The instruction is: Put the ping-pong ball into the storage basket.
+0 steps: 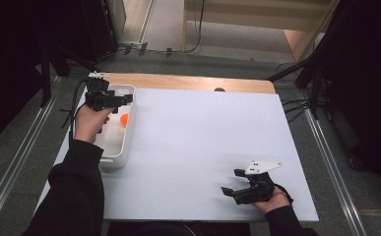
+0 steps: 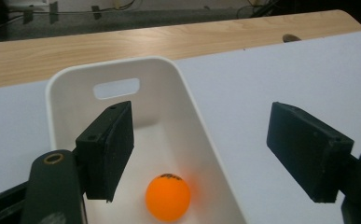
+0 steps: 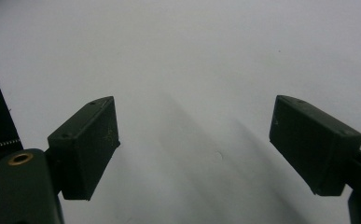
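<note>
Overhead, the left gripper [image 2: 201, 154] hangs open-jawed above the orange ball [image 2: 168, 197] in the white bin [image 2: 201, 123], while at five o'clock the right gripper [image 3: 194, 144] rests open-jawed on the table [image 1: 203, 132].

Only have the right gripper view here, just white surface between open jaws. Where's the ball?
Observer: The orange ball lies on the floor of the white bin at the table's left edge, seen in the high view.
Operator: Left gripper on it?
Observer: No. The left gripper hangs over the bin with its jaws open and nothing between them; the ball sits loose below.
Operator: And my gripper relative to that?
Observer: The right gripper is at the near right part of the white table, far across from the bin, jaws open and pointing left.
</note>
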Motion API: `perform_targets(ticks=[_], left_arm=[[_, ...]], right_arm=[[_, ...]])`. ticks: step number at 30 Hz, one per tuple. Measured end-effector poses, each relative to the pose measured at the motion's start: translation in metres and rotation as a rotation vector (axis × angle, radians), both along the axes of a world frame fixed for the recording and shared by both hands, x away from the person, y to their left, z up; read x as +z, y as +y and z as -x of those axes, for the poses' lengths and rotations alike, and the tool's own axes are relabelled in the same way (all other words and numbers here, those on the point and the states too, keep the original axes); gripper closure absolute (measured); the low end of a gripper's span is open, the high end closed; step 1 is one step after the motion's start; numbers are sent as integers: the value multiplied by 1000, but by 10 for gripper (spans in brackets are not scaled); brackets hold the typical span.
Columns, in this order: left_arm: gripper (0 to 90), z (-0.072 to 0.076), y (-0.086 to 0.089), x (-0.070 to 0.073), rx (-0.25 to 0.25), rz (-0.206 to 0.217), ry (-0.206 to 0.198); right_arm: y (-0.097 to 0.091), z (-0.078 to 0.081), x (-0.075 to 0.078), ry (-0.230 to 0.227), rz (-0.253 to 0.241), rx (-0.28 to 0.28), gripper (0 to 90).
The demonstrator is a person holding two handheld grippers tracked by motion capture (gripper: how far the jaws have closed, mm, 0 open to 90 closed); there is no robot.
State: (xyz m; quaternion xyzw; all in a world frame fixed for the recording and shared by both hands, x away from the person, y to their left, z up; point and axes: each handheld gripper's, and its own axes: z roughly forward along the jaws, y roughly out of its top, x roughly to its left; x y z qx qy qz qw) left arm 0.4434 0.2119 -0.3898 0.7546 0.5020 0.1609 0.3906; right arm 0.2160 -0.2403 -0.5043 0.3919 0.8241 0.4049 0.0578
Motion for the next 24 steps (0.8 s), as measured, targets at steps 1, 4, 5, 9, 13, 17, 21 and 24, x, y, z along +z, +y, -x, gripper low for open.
perform_targets(ticks=[1, 4, 5, 9, 13, 17, 21, 24], left_arm=[[236, 1, -1, 1, -10, 4, 4], [236, 4, -3, 3, -45, 15, 2], [236, 5, -4, 3, -48, 20, 2], [236, 9, -10, 5, -96, 25, 3], [236, 12, -15, 5, -133, 45, 17], [236, 15, -22, 7, -158, 53, 21], [236, 19, -27, 8, -182, 55, 18], [236, 21, -31, 9, -210, 60, 4]], right_arm=[[1, 0, 0, 2, 1, 0, 142], [2, -1, 1, -4, 2, 7, 142], [2, -1, 1, -4, 3, 7, 142], [3, -2, 1, -2, 3, 10, 142], [4, -4, 1, -1, 2, 13, 142], [4, -5, 1, -4, 0, 18, 142], [5, -5, 1, -2, -1, 21, 142], [5, -6, 1, -3, 1, 23, 142]])
